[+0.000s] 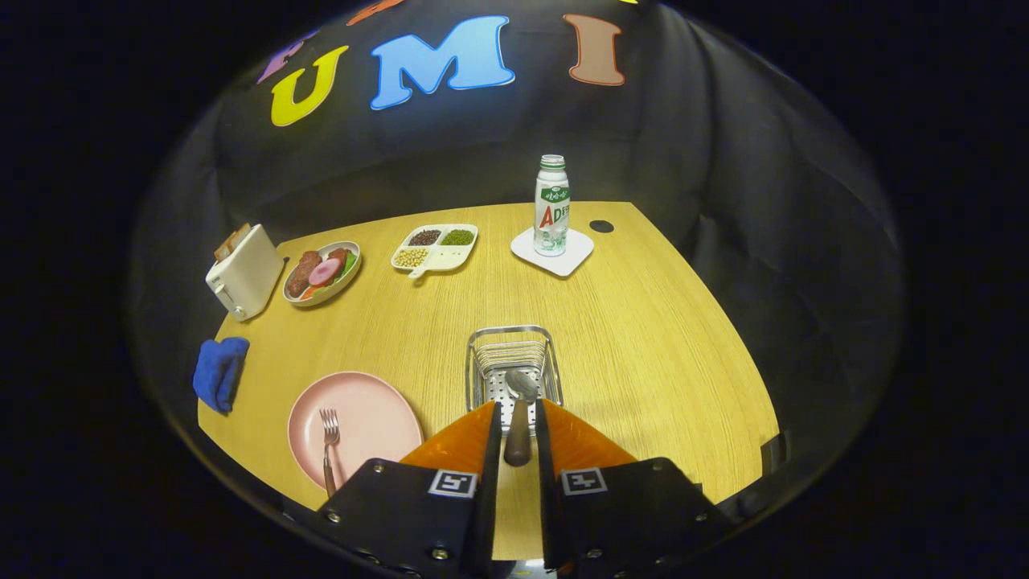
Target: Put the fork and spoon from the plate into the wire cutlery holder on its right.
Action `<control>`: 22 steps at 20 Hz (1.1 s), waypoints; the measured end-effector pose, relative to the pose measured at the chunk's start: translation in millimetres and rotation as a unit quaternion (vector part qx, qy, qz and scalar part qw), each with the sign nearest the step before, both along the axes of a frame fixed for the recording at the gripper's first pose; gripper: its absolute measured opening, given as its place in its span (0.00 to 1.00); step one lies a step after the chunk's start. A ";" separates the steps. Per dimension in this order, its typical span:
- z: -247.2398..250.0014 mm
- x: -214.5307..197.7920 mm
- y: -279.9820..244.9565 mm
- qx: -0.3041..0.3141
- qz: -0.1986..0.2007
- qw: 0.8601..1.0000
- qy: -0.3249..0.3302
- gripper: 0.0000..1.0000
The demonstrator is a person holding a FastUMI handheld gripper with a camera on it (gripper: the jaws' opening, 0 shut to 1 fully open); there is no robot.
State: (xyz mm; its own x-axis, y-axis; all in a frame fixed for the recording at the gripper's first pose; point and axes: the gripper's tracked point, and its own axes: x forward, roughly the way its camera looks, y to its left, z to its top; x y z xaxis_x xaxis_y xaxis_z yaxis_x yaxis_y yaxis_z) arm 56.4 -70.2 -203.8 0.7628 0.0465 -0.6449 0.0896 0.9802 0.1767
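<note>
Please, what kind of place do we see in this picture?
Probably a staged breakfast table inside a recording booth, not a real kitchen. A toaster, a plate of food and a drink bottle stand on a wooden table. The claw holds a spoon over the wire cutlery holder.

You see the spoon (519, 406), wooden-handled, steel bowl up, at lower centre over the wire cutlery holder (513, 366), fork (329, 446) lying on the pink plate (358, 426), lower left.

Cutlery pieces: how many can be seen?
2. The spoon is held between the gripper fingers over the wire cutlery holder; the fork lies on the pink plate.
</note>
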 end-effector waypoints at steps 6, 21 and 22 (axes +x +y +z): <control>4.1 -4.3 8.2 0.003 0.008 1.000 -0.008 0.27; 43.9 -8.7 31.7 0.006 0.037 0.998 -0.057 0.28; 46.7 -9.3 37.7 0.006 0.043 0.997 -0.061 0.28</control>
